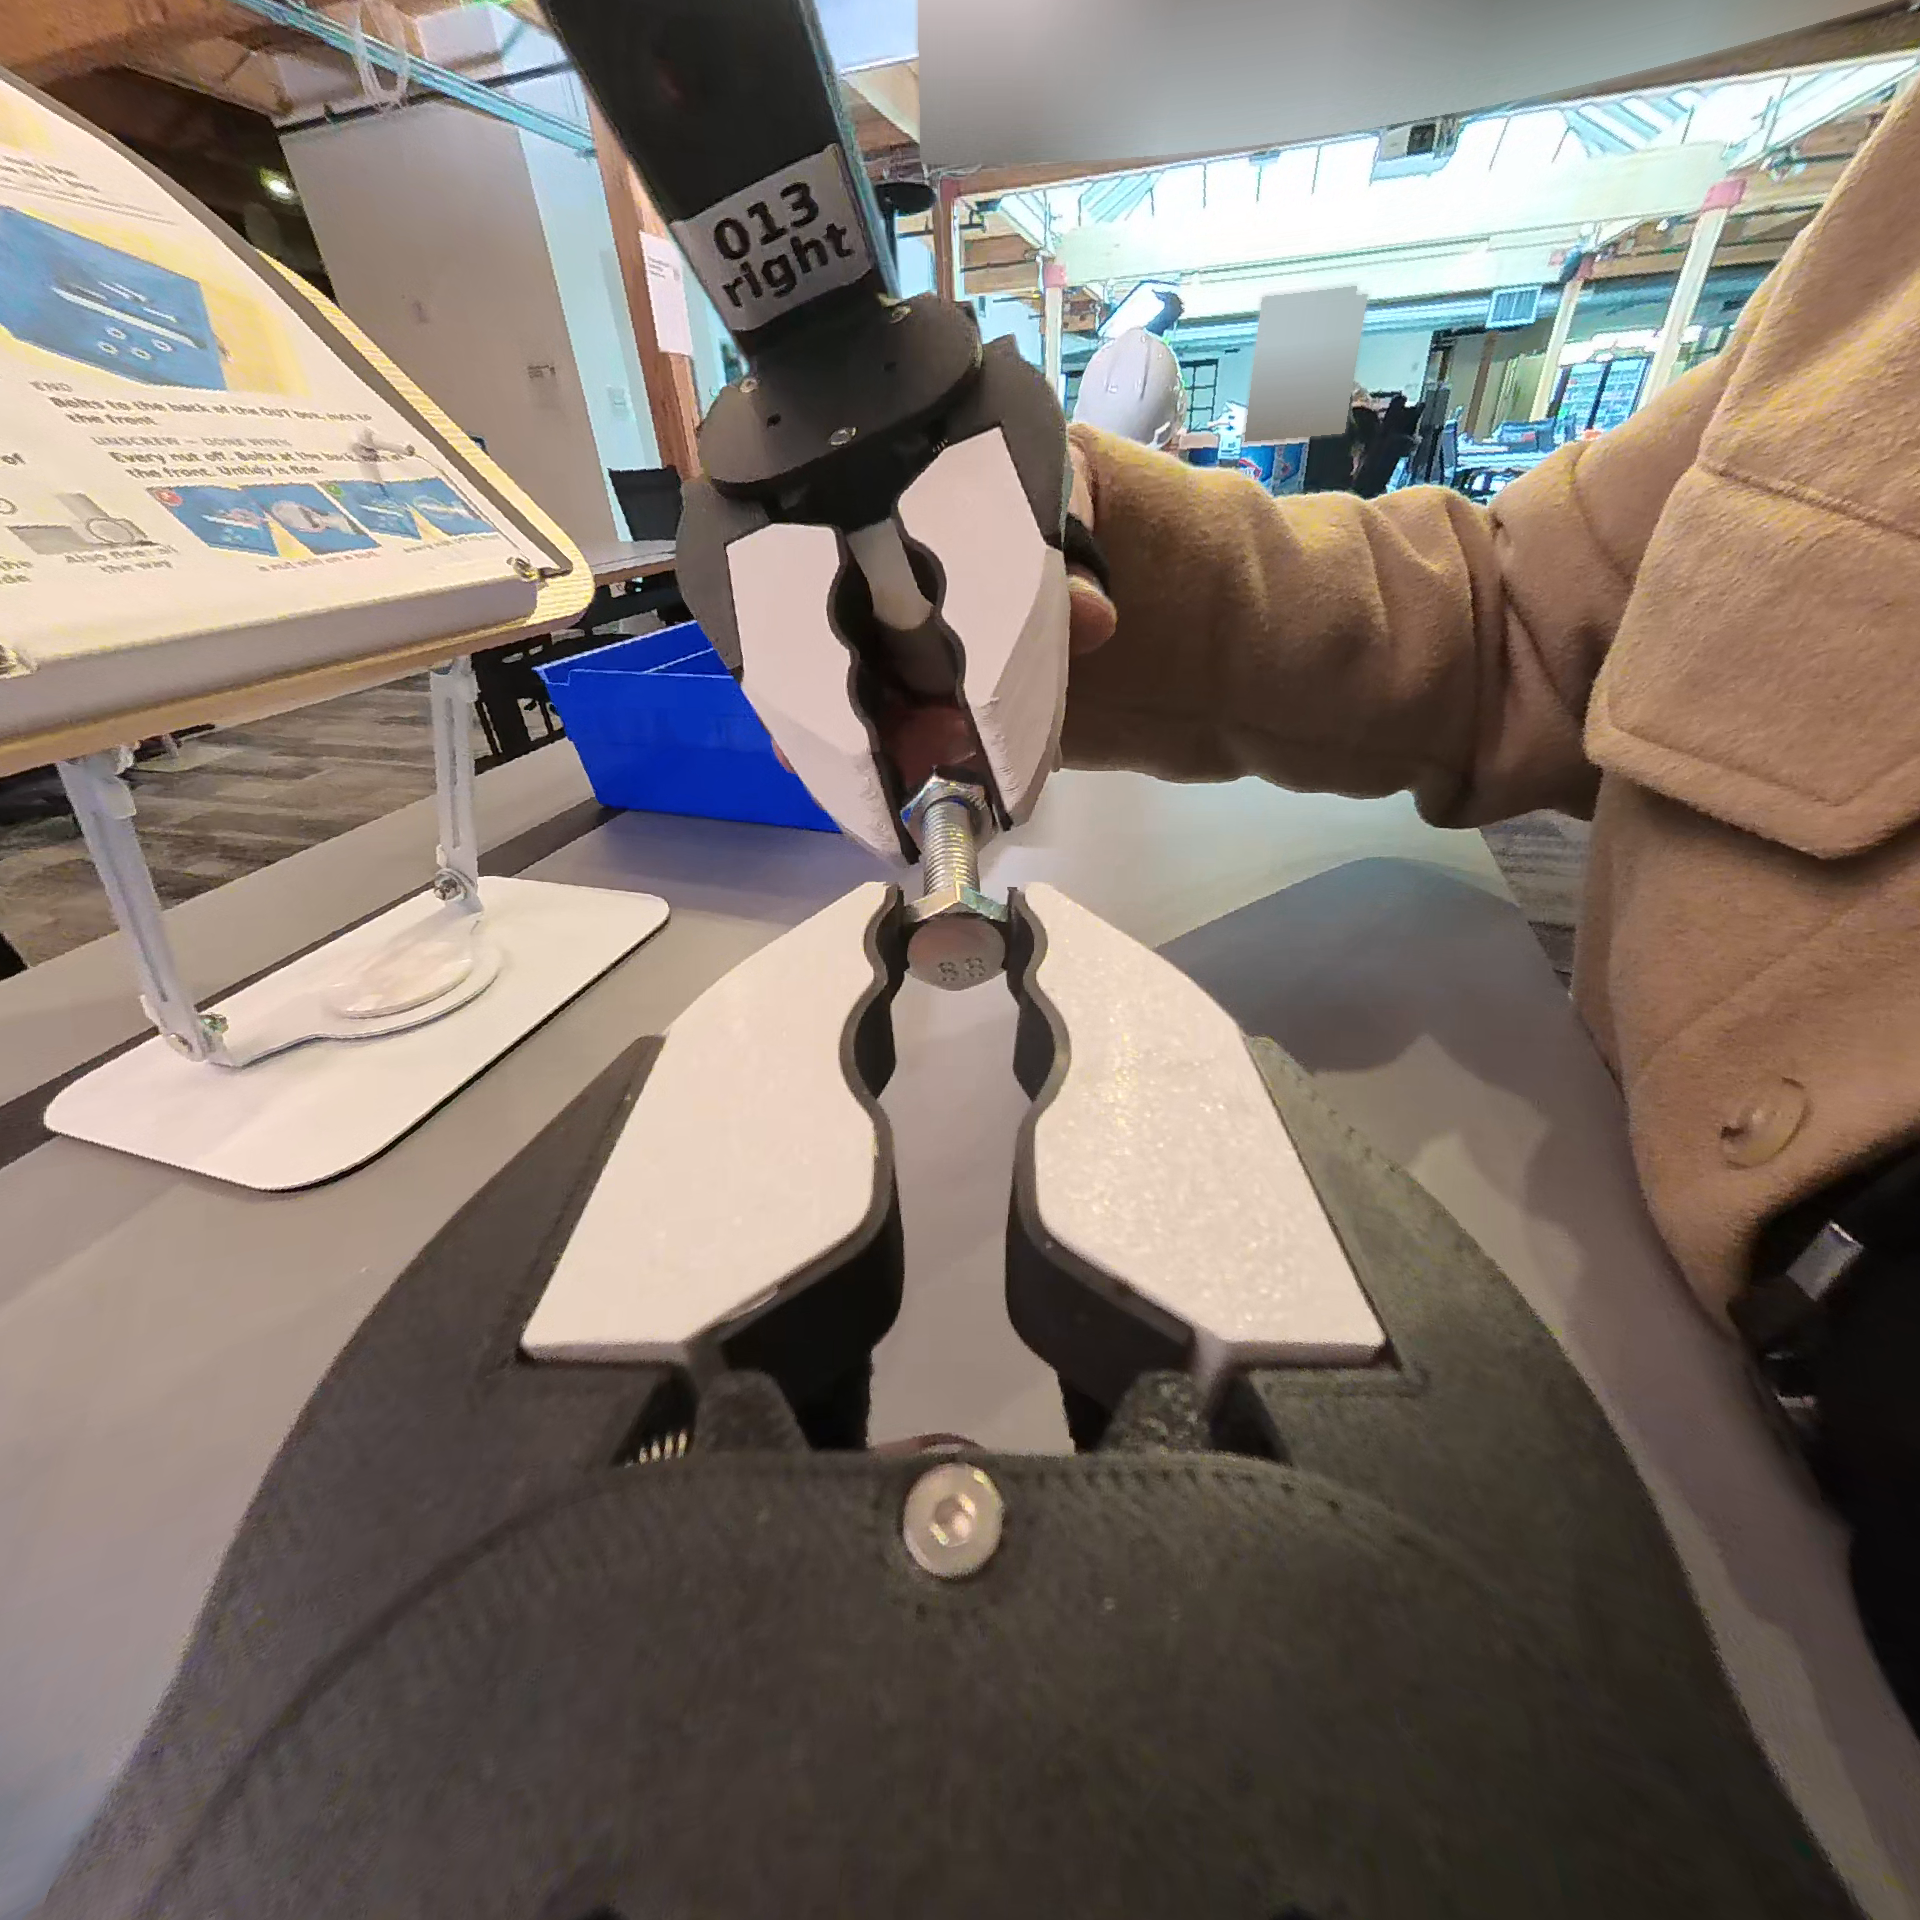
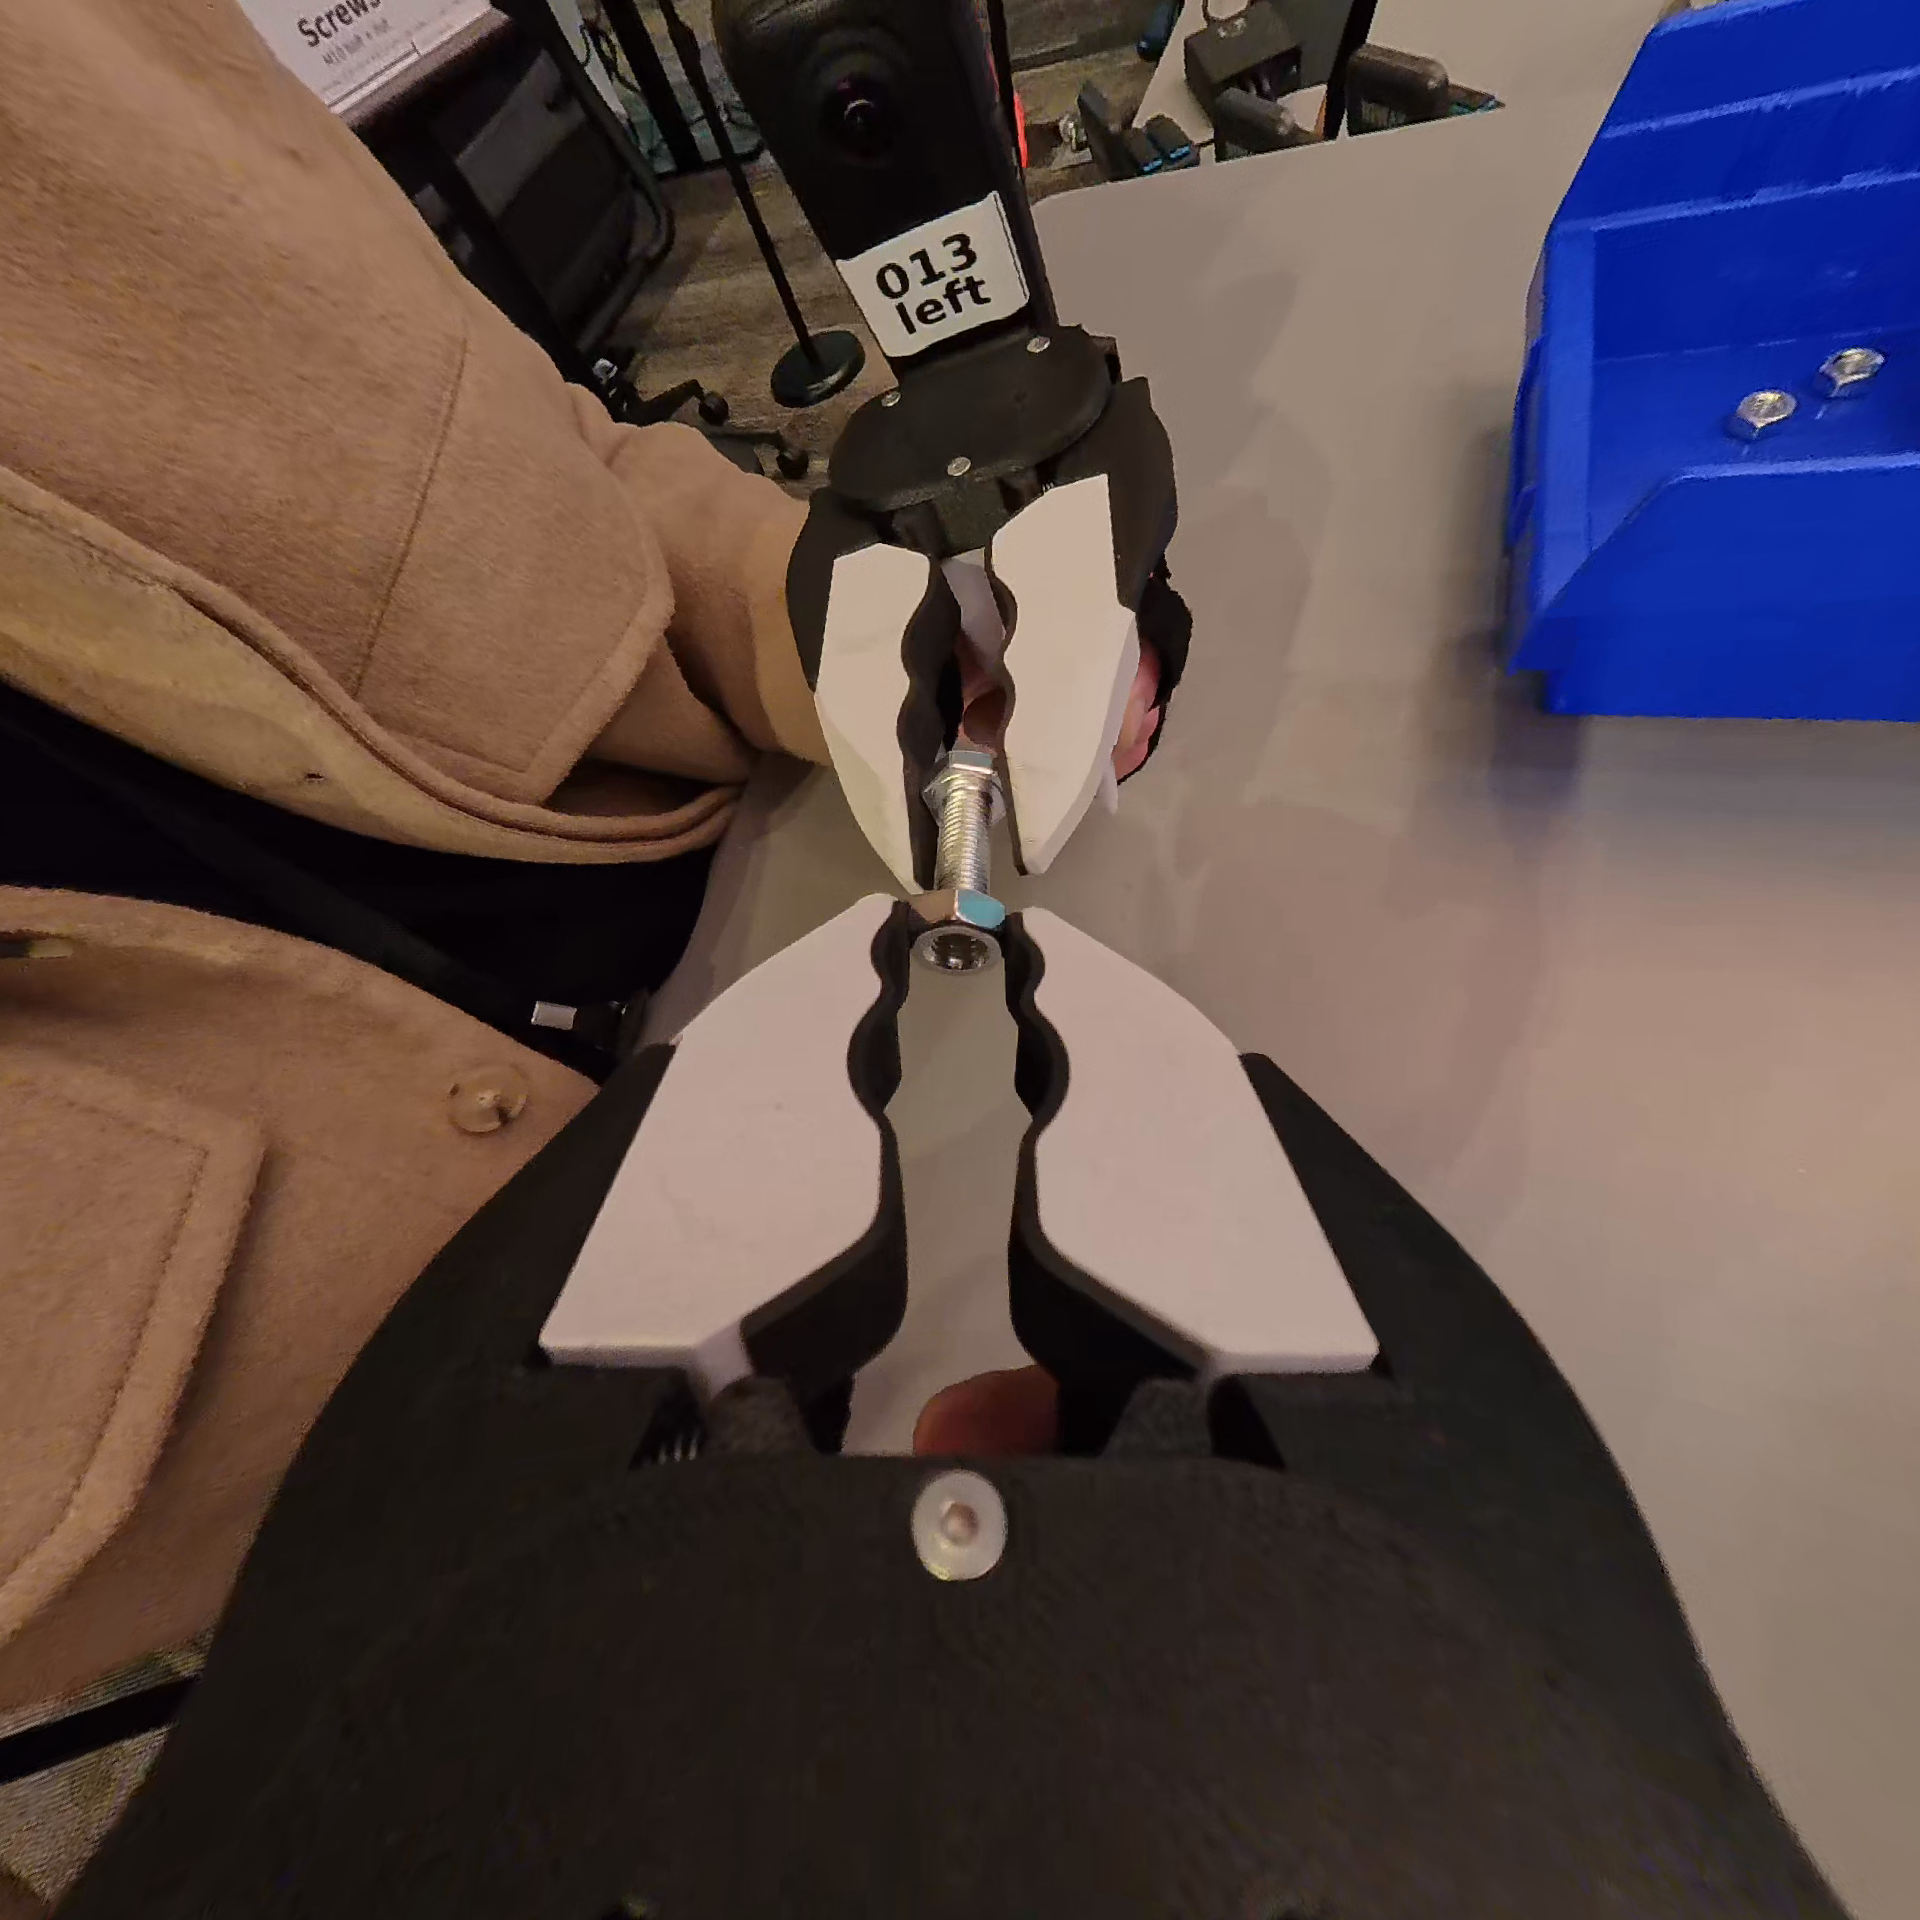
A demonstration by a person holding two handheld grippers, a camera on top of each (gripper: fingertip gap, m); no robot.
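A bolt [image 1: 951, 883] spans the two grippers above the grey table [image 2: 1455, 935]. Left gripper [image 1: 954, 930] fingers pinch its head; right gripper [image 2: 956, 928] fingers pinch the nut [image 2: 956, 928] threaded on its end. A blue bin [image 2: 1714, 468] stands near.

Left of your left gripper stands a white metal stand [image 1: 353, 1049] holding an instruction sheet [image 1: 208, 416]; beyond, a blue plastic bin [image 1: 675, 738].

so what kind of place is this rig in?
Likely an open-plan workshop or lab. A grey table holds a blue parts bin with loose nuts and an instruction sheet on a stand; both grippers grip one bolt.
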